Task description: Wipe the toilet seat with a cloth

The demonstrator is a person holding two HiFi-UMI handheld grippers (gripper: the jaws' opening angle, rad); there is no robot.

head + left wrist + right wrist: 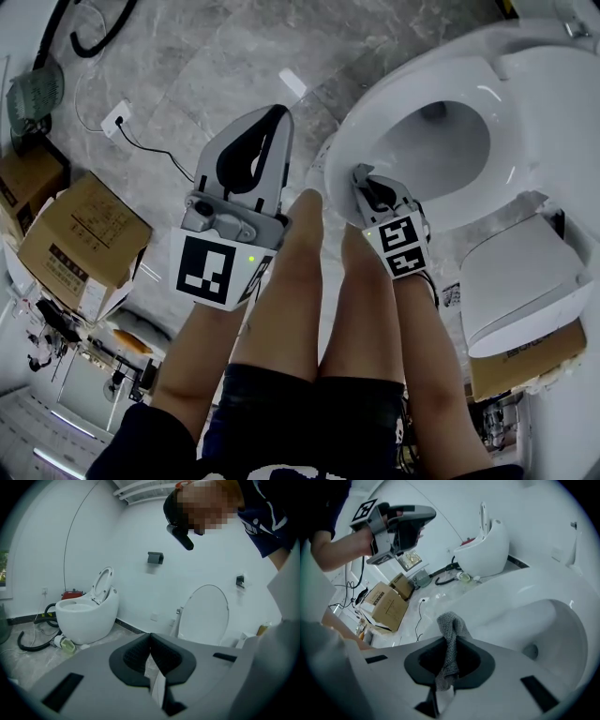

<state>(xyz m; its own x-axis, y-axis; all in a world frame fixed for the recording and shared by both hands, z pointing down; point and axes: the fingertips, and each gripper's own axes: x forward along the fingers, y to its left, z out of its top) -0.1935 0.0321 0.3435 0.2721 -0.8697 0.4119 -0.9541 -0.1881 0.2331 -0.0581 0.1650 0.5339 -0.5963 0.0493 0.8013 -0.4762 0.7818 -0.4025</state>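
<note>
The right tool (364,184) grips a grey cloth (450,634) at the near front rim of the toilet seat (502,141), whose oval stretches ahead and rightward. The left tool (255,155), jaws together and empty, hangs well aside, farther off.

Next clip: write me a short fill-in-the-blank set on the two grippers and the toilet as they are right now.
1. The right gripper is shut on a grey ____.
2. The left gripper is shut and holds ____.
3. The toilet seat under the right gripper is ____ in colour.
Missing words: cloth; nothing; white.
</note>
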